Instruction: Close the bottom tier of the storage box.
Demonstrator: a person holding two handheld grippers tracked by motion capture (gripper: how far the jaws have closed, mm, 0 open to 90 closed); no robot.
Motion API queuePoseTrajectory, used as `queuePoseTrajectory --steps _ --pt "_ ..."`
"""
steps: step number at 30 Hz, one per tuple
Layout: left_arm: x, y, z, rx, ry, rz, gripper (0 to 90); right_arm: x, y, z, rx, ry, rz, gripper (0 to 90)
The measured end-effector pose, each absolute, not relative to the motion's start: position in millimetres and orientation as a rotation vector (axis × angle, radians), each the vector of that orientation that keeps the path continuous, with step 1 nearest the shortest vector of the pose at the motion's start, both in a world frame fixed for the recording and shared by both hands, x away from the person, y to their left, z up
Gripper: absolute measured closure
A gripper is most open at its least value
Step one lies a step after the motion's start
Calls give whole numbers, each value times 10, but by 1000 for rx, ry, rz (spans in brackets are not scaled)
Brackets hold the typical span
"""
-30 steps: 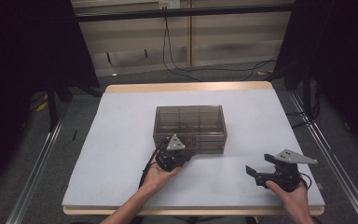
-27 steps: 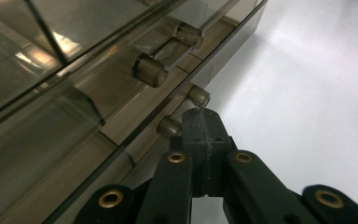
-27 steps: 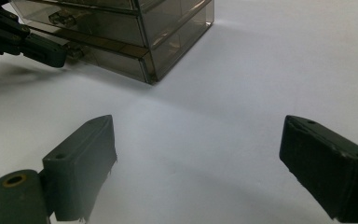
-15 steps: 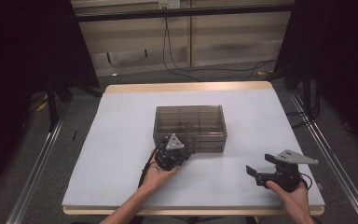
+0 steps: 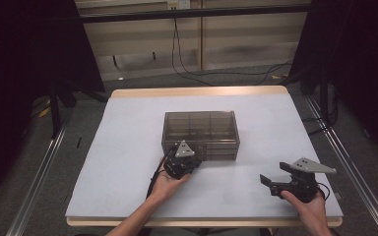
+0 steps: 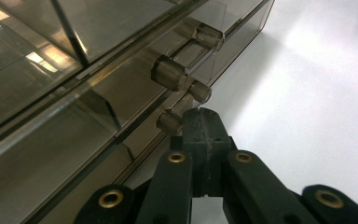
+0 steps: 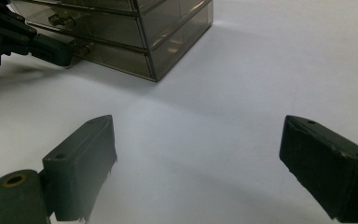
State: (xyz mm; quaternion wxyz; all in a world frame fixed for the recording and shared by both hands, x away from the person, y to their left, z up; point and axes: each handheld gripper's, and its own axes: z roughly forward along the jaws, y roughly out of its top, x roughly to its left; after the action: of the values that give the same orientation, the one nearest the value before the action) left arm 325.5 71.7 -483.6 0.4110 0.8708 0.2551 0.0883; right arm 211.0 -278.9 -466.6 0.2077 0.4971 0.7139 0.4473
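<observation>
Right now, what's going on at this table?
A person holds a hand-held gripper in each hand at a white table. The left hand-held gripper is closed, its tips at a small knob on the front of a smoky transparent drawer box, apparently gripping it; no drawer looks pulled out. The right hand-held gripper hangs open above bare tabletop, apart from the box.

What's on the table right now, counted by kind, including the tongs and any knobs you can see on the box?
Smoky clear drawer box: 1
Round drawer knobs on its front, left gripper view: 4, first at
Tongs: 2, left tongs shut at a knob, right tongs open over the white table
Total: 7
</observation>
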Motion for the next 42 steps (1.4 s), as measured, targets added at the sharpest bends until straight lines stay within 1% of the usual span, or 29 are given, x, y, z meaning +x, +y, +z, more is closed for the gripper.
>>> queuePoseTrajectory --steps 6,7,8,9,12,16,18,20,24,29,32,39,40,42 --pt "3243 713 -4831 2202 645 235 900 2111 -2790 -4666 1377 1990 1238 101" --pt "3244 717 -4830 2213 633 219 900 2112 -2791 -4666 1376 1991 1238 101" --pt "3236 719 -4835 2199 625 156 857 2113 -2791 -4666 1378 1990 1240 101" --pt "3214 716 -4828 2203 609 149 796 2114 -2792 -4666 1375 1994 1239 101" --pt "3113 679 -4774 2197 555 141 726 2116 -2793 -4661 1378 1987 1247 101" --pt "3016 685 -4640 2198 525 198 521 2118 -2790 -4662 1374 1992 1240 101" --pt "2997 707 -4594 2181 517 201 450 2113 -2787 -4661 1375 1996 1243 101" --pt "2977 738 -4550 2165 513 203 356 2118 -2793 -4664 1371 1994 1242 101" --pt "2960 813 -4492 2159 523 207 227 2124 -2791 -4665 1380 1996 1249 101" --pt "2919 935 -4449 2128 563 214 109 2123 -2788 -4665 1377 1996 1249 101" --pt "2896 1045 -4417 2129 567 232 75 2122 -2793 -4667 1373 1996 1243 101" --pt "2866 1306 -4373 2112 645 268 74 2121 -2790 -4664 1381 1992 1248 101" --pt "2868 1360 -4364 2121 647 288 71 2120 -2793 -4666 1382 1993 1237 101" --pt "2848 1453 -4361 2105 675 280 62 2117 -2798 -4667 1382 1991 1239 101"
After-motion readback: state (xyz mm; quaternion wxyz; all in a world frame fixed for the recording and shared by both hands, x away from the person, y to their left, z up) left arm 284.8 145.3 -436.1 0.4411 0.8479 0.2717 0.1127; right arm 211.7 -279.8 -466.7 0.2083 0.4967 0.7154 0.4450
